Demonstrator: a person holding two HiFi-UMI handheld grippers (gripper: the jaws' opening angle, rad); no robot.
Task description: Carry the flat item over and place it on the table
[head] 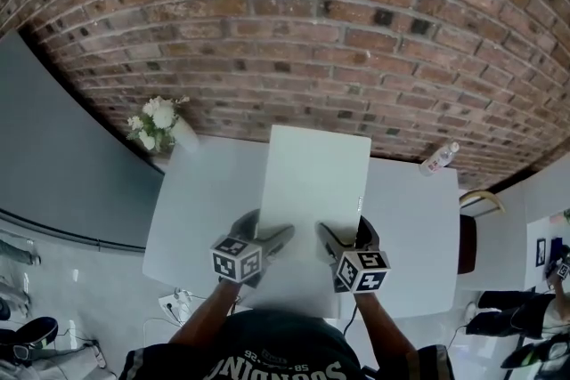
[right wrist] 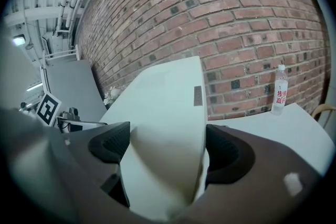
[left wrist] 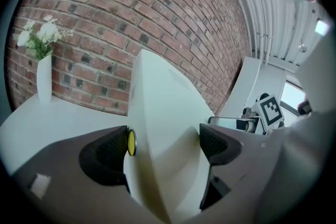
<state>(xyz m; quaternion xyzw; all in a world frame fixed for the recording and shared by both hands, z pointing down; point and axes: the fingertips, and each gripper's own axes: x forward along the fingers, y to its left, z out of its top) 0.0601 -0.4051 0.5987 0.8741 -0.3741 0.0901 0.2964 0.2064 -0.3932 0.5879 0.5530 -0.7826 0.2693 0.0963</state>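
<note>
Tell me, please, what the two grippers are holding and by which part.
The flat white item, clamped at its near edge: left gripper on the left part, right gripper on the right.

Soft, even light fills all three views, with no hard glare. In the head view, lens distortion bows the brick wall [head: 356, 31] into a strong arc. Below the wall the white bench [head: 419, 227] is bright, nearly washed out, and the flat item [head: 312, 182] shows hardly any shadow. Both tool views darken to a black ring at their rims. In the left tool [left wrist: 165, 141] view, bright patches [left wrist: 317, 26] right of the wall may be a lamp and a window. In the right tool [right wrist: 168, 144] view, a small lamp [right wrist: 18, 39] glows left of the wall. Close to each lens, the jaw pads and the item's near end are blurred and shaded grey.
</note>
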